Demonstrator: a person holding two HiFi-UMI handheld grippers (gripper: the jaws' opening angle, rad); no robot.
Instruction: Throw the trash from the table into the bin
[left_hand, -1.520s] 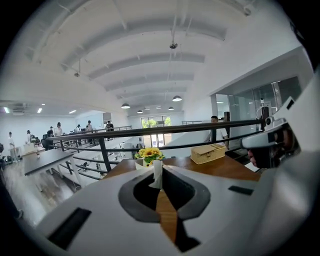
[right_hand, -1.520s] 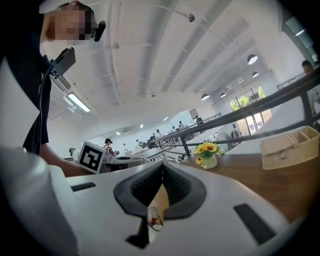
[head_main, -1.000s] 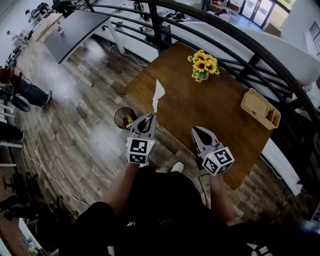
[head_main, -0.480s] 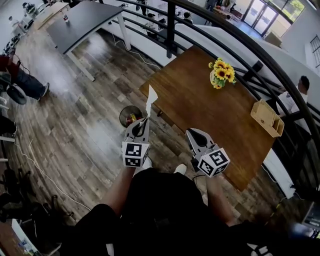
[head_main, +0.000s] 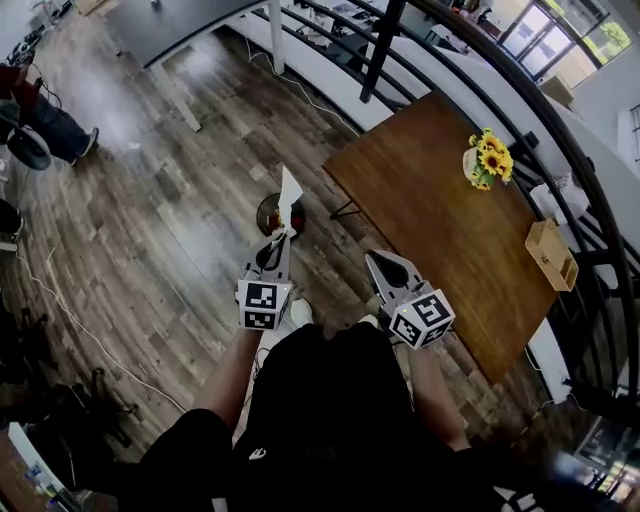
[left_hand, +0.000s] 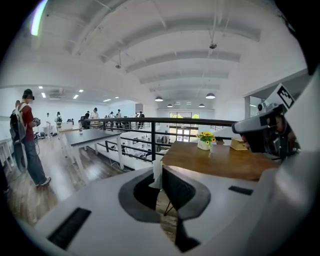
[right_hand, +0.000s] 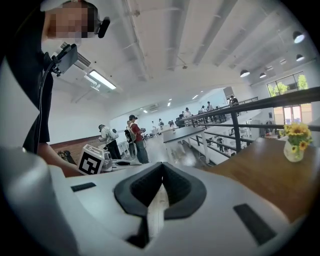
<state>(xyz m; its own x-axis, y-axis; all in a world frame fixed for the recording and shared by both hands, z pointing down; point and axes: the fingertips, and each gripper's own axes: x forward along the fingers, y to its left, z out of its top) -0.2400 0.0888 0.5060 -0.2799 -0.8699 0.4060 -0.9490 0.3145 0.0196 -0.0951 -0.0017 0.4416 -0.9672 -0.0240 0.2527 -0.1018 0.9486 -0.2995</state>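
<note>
Pinching a white scrap of paper (head_main: 290, 195), the left gripper (head_main: 277, 240) is clenched on it; only the head view shows the small round dark bin (head_main: 262, 215) on the floor, at 12 o'clock from those jaws. The right gripper (right_hand: 161, 186), in its own view, is closed and empty

The bin (head_main: 266, 215) was partly covered by the white paper scrap (head_main: 290, 190) and the tip of the left gripper (head_main: 279, 237), and its contents were too small to tell. The scrap's lower end was hidden between the jaws. The right gripper (head_main: 375, 260) hid part of the desk (head_main: 440, 220) edge.
</note>
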